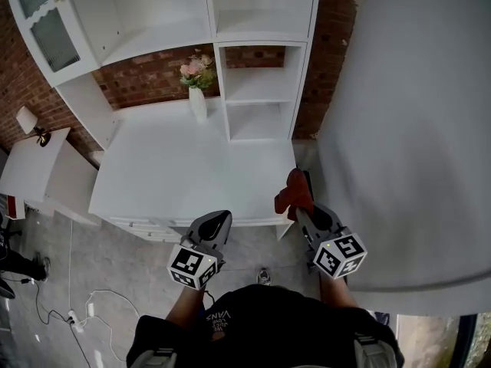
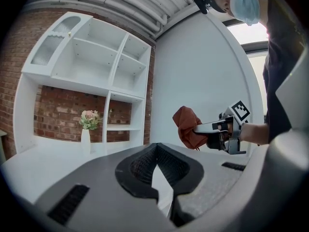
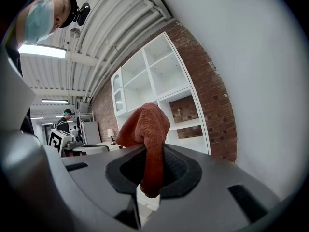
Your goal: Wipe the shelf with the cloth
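Observation:
A rust-red cloth (image 1: pixel 294 191) is bunched at the tip of my right gripper (image 1: pixel 301 207), whose jaws are shut on it; the cloth (image 3: pixel 147 141) rises up out of the jaws in the right gripper view. It hangs just off the front right corner of the white shelf unit's wide counter (image 1: pixel 176 171). My left gripper (image 1: pixel 215 225) hovers at the counter's front edge, jaws shut with nothing between them. The left gripper view shows the cloth (image 2: pixel 187 128) and right gripper (image 2: pixel 200 129) off to its right.
A white vase with pink flowers (image 1: pixel 198 90) stands at the back of the counter. Open cubbies (image 1: pixel 258 90) rise at the right, a glass-door cabinet (image 1: pixel 46 29) at the left. A grey wall (image 1: pixel 414 129) closes in on the right. A small white table with a lamp (image 1: pixel 31 125) stands left.

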A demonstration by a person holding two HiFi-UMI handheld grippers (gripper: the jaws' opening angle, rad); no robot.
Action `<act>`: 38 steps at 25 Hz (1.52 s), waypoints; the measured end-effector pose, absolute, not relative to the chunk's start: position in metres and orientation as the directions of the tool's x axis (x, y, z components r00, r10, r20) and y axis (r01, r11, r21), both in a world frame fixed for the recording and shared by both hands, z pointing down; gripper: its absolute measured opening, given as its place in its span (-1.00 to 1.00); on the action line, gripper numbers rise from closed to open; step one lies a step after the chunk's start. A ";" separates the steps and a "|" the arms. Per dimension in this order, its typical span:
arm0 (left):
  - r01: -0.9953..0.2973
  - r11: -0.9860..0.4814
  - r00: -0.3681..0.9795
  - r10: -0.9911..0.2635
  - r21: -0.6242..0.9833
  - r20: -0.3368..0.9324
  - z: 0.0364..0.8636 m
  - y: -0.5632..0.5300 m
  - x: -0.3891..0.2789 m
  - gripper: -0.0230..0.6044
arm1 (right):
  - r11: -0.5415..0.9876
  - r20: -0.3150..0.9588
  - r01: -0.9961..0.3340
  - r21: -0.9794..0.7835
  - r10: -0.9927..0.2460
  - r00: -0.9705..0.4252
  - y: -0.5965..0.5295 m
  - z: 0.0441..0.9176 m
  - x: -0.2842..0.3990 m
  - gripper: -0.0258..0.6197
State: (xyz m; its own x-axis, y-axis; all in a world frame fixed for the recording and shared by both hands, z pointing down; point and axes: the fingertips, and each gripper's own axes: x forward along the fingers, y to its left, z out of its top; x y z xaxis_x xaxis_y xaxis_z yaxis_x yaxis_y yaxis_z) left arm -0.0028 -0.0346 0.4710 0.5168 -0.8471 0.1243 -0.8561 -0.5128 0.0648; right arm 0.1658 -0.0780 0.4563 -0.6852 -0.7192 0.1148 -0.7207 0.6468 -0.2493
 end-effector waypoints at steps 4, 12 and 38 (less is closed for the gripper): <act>-0.871 -0.487 0.492 -0.863 0.070 0.118 0.474 -0.055 0.007 -0.91 | 0.671 0.115 -0.701 -0.242 -0.697 -0.708 -0.104 0.458 0.171 -0.75; -0.879 -0.468 0.476 -0.869 0.086 0.135 0.484 -0.083 0.016 -0.91 | 0.694 0.123 -0.680 -0.239 -0.673 -0.730 -0.143 0.464 0.170 -0.75; -0.775 -0.625 0.632 -0.768 0.092 0.103 0.472 -0.234 -0.095 -0.91 | 0.604 -0.078 -0.792 0.084 -0.789 -0.610 -0.325 0.310 0.064 -0.75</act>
